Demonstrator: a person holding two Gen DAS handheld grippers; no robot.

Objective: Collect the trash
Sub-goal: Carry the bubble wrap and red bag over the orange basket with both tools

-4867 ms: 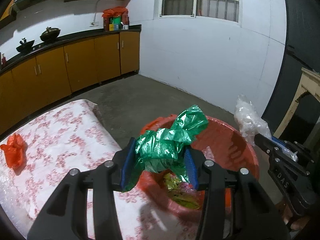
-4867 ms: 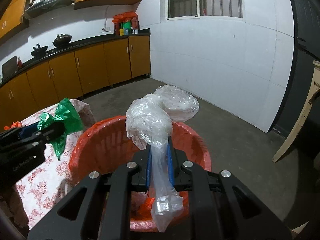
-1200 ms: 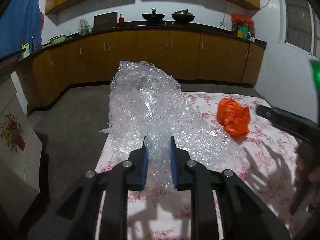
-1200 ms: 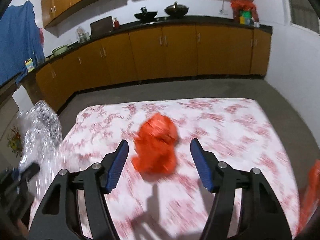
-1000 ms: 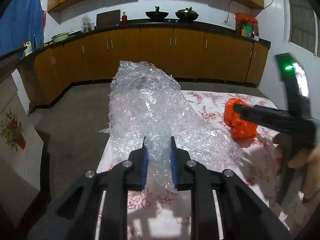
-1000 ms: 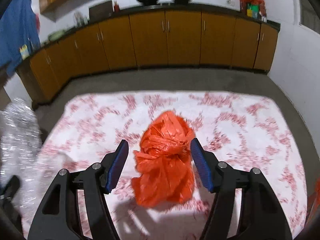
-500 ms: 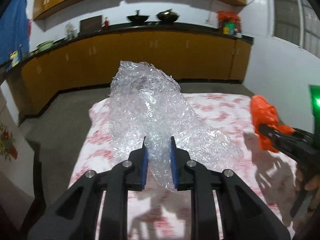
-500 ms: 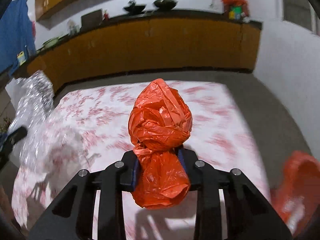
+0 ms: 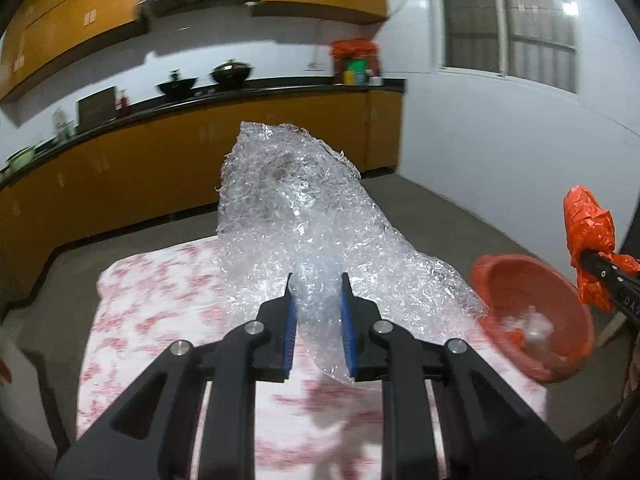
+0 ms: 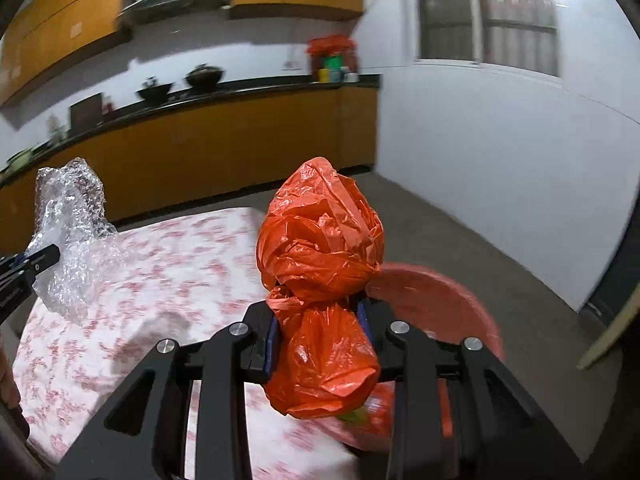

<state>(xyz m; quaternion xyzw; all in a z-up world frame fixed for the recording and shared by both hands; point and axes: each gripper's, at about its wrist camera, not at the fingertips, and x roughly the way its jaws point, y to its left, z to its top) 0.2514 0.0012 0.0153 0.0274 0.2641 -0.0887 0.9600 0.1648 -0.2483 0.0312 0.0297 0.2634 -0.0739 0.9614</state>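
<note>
- Above the table [image 9: 168, 312], a wad of bubble wrap [image 9: 304, 216] is held in the left gripper [image 9: 318, 320], whose blue pads are closed narrowly on its lower fold
- Most of the wrap is seen standing up and forward of the jaws, with a tail hanging below them
- An orange bag [image 10: 320, 248] is pinched at its knotted waist by the right gripper [image 10: 316, 344], the jaws drawn in tight against it
- The bag is carried clear of the floral cloth, near the red basin [image 10: 440, 292], which sits just past the table's right end
- Some trash is already seen inside the basin [image 9: 532, 320]
- The step in hand is judged to be the carry: both pieces lifted, neither yet dropped
- For the next move, each load is to be brought over the basin's mouth before the jaws are let go
- The wrap is bulky and light, so a spill over the rim is to be guarded against
</note>
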